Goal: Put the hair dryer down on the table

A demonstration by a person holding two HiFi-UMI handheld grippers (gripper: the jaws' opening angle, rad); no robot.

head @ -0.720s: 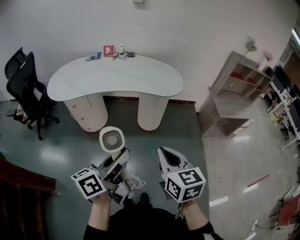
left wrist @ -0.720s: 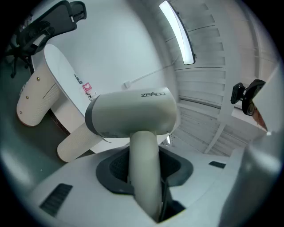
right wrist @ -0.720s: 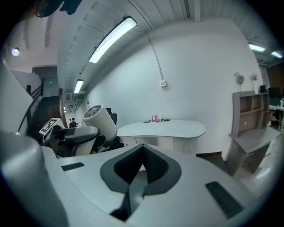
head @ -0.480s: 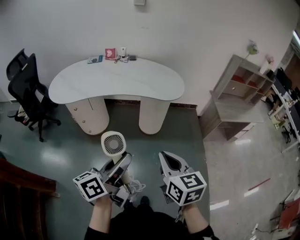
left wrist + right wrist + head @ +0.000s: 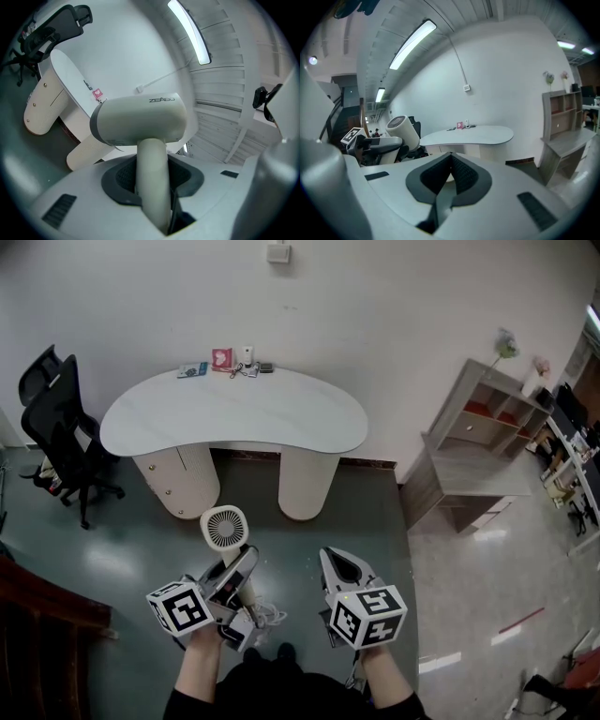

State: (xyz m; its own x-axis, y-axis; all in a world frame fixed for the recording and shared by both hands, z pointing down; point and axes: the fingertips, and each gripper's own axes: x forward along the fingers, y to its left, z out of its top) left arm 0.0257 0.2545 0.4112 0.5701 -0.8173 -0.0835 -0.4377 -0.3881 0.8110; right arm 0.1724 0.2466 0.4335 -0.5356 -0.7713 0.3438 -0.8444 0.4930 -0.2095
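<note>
A cream hair dryer (image 5: 225, 527) with a round grille stands upright in my left gripper (image 5: 246, 563), which is shut on its handle (image 5: 152, 178). In the left gripper view its barrel (image 5: 138, 118) lies crosswise above the jaws. Its white cord (image 5: 269, 613) hangs below the gripper. My right gripper (image 5: 342, 565) is beside it, shut and empty, its pads meeting in the right gripper view (image 5: 451, 174). The white kidney-shaped table (image 5: 234, 409) stands ahead by the wall, well beyond both grippers. The dryer also shows at the left of the right gripper view (image 5: 405, 132).
Small items (image 5: 225, 362) lie at the table's far edge by the wall. A black office chair (image 5: 58, 442) stands left of the table. A wooden shelf unit (image 5: 478, 442) is at the right. Dark green floor (image 5: 122, 540) lies between me and the table.
Both grippers and the dryer have kept their places in the picture. The table sits a little lower in the head view than before.
</note>
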